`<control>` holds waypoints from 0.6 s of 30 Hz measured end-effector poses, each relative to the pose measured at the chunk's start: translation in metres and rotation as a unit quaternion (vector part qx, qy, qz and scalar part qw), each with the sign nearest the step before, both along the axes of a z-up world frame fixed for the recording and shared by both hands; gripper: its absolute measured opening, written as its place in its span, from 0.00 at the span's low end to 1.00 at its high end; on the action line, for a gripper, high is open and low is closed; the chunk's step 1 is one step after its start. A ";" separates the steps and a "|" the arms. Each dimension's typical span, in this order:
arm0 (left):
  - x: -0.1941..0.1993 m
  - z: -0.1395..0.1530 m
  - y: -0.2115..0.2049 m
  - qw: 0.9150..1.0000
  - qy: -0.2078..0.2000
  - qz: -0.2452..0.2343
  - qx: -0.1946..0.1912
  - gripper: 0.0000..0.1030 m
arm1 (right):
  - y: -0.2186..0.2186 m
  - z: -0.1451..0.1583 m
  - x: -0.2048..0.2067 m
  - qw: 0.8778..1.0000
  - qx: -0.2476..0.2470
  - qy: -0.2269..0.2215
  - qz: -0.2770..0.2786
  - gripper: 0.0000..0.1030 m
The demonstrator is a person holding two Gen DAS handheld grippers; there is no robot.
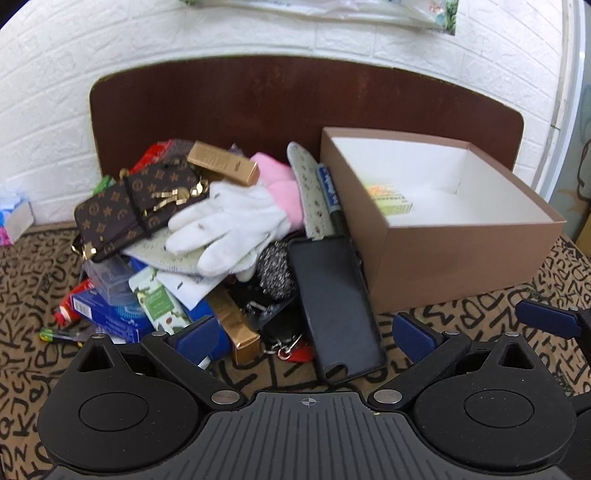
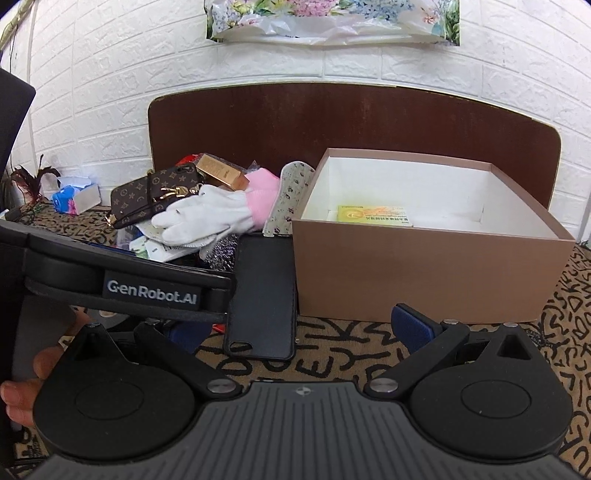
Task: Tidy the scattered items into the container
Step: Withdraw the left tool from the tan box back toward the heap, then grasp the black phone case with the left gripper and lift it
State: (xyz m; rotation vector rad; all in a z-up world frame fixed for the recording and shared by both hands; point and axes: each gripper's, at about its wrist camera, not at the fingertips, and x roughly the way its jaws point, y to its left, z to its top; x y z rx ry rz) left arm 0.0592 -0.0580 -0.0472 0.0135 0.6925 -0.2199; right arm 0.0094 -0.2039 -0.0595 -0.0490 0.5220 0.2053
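You are holding both hand-held grippers released: left hand-held gripper (image 1: 306,332), right hand-held gripper (image 2: 295,328). Items pile (image 1: 207,236) is sitting mid-table, touching the box (image 1: 461,258) at the right; black phone case (image 1: 332,306) is lying nearest you.

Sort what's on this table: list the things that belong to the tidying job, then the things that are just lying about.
Job:
- open brown box, the container
- white glove
- monogram wallet
- black phone case
- gold box
- steel scourer
- blue marker

Lying about:
- tissue pack
- floral bag on wall
- brown headboard
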 end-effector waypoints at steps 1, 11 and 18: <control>0.002 -0.005 0.003 1.000 0.007 0.002 -0.003 1.00 | 0.000 -0.004 0.002 1.000 -0.004 0.002 -0.003 0.99; 0.027 -0.035 0.011 0.998 0.061 -0.024 -0.025 0.89 | -0.001 -0.036 0.031 0.999 0.003 0.035 -0.018 0.83; 0.049 -0.044 0.005 0.994 0.090 -0.036 -0.043 0.71 | 0.000 -0.045 0.049 0.999 0.006 0.047 -0.006 0.67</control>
